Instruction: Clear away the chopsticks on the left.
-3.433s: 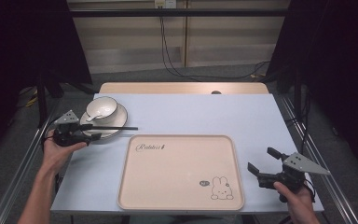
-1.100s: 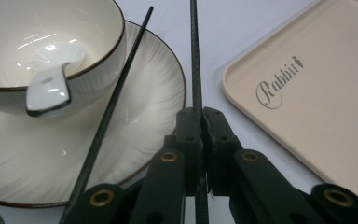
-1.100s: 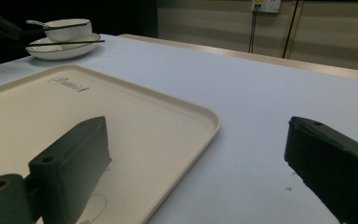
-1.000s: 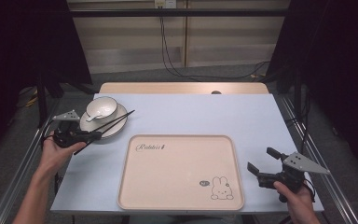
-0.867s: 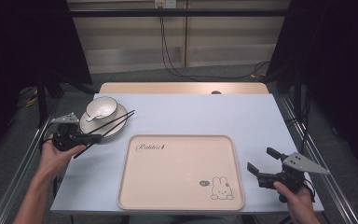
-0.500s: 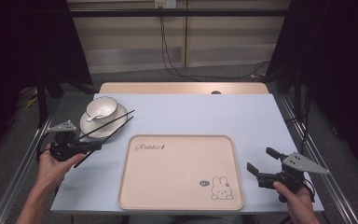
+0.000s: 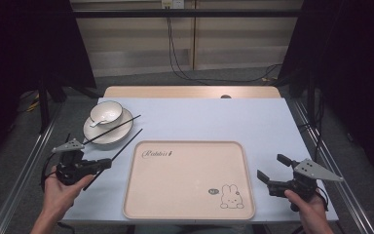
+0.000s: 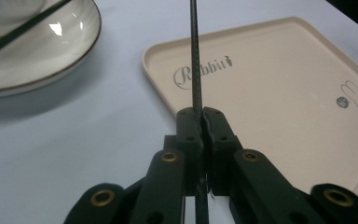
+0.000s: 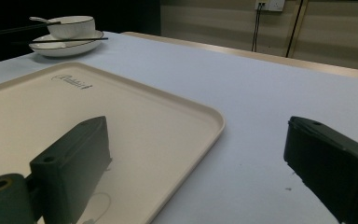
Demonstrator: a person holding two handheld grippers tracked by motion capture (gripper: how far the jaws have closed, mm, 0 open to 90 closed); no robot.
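Observation:
My left gripper (image 7: 107, 163) is shut on a black chopstick (image 7: 126, 144) near the table's left front. The stick slants up and away toward the tray's far left corner. In the left gripper view the jaws (image 8: 203, 114) pinch this chopstick (image 8: 196, 56), which points straight ahead. A second black chopstick (image 7: 119, 126) lies across a white plate (image 7: 102, 134) that holds a white bowl (image 7: 105, 112) with a spoon in it. My right gripper (image 7: 271, 167) stands open and holds nothing, just right of the beige rabbit tray (image 7: 190, 185). Its jaws (image 9: 200, 140) are wide apart over the tray's edge (image 9: 205, 121).
The beige tray (image 8: 284, 93) lies in the middle front of the light blue table (image 7: 224, 119) and is bare. Plate (image 9: 65, 48) and bowl (image 9: 70, 25) stand at the far left. Metal rails run along both table sides. A wooden strip edges the back.
My left gripper has drawn back from the plate toward the near left edge, taking one chopstick with it. The other chopstick stays on the plate. The right gripper has not moved.

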